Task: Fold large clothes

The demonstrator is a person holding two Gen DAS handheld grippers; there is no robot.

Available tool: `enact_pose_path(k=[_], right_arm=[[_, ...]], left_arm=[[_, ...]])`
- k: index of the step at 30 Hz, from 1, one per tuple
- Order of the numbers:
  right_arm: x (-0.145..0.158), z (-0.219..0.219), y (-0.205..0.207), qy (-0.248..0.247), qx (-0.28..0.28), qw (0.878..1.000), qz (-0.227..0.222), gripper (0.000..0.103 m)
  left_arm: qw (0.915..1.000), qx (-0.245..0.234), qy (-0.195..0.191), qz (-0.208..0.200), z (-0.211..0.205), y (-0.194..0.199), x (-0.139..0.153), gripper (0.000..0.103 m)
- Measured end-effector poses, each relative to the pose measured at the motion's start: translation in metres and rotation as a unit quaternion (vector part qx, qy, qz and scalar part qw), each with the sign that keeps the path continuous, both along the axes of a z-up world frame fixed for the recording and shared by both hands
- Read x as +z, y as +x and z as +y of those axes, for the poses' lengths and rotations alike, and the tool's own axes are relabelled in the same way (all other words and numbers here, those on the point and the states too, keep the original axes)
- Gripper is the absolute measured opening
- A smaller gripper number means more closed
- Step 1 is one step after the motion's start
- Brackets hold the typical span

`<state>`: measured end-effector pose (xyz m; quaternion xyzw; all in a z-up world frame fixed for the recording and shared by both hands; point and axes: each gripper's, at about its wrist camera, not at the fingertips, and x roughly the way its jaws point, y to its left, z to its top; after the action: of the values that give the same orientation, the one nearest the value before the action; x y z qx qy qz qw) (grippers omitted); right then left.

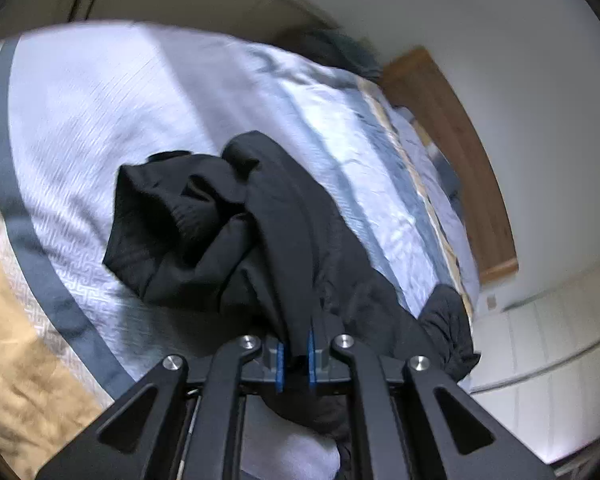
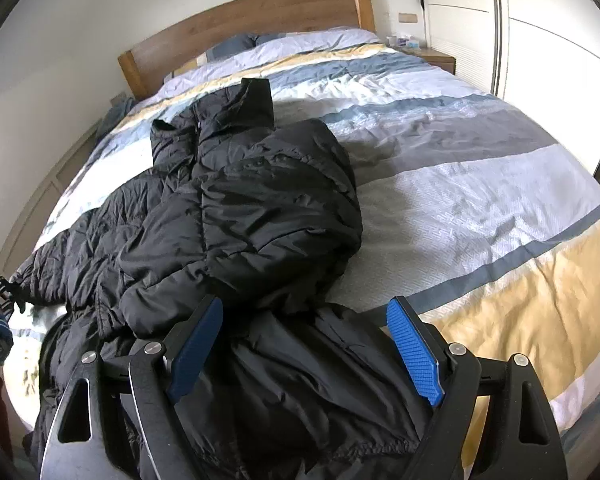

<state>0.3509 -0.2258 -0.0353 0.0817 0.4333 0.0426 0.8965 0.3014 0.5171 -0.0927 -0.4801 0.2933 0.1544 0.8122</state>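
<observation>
A black puffer jacket (image 2: 240,208) lies crumpled across the striped duvet (image 2: 480,200), with its collar toward the headboard. My right gripper (image 2: 306,306) hovers open over the jacket's near part, and its blue pads (image 2: 414,350) stand wide apart without pressing the fabric. In the left wrist view my left gripper (image 1: 295,360) is shut on a fold of the jacket (image 1: 220,232). The black cloth rises from the bed and runs in between the blue pads (image 1: 278,364). A bunched sleeve lies further out on the pale duvet (image 1: 100,120).
A wooden headboard (image 2: 240,20) and pillows (image 2: 300,40) close off the far end of the bed. A nightstand (image 2: 440,58) with small items and white wardrobe doors (image 2: 540,48) stand to the right. A white wall runs along the left side.
</observation>
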Motion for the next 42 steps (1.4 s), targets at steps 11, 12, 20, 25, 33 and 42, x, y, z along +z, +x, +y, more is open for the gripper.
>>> enact_pose_path(k=[11,12,20,25,33,42], right_arm=[[0.001,-0.014,-0.012,0.030,0.004,0.999,-0.022,0.083],[0.002,-0.015,-0.013,0.033,0.004,0.999,-0.025,0.083],[-0.002,-0.029,-0.020,0.056,0.003,0.998,-0.039,0.083],[-0.008,-0.040,-0.021,0.072,-0.004,0.997,-0.040,0.083],[-0.019,-0.058,-0.024,0.093,-0.017,0.995,-0.041,0.083],[-0.024,-0.064,-0.022,0.091,-0.015,0.995,-0.038,0.083]], left_arm=[[0.9854,-0.115,0.119,-0.038,-0.127,0.020,0.099,0.007],[0.9828,-0.127,0.128,-0.041,-0.140,0.023,0.104,0.007],[0.9603,-0.215,0.173,-0.045,-0.246,0.033,0.128,0.007],[0.9424,-0.265,0.201,-0.035,-0.306,0.036,0.127,0.007],[0.9141,-0.323,0.245,0.001,-0.374,0.032,0.104,0.007],[0.8894,-0.377,0.250,0.065,-0.432,0.031,0.044,0.008]])
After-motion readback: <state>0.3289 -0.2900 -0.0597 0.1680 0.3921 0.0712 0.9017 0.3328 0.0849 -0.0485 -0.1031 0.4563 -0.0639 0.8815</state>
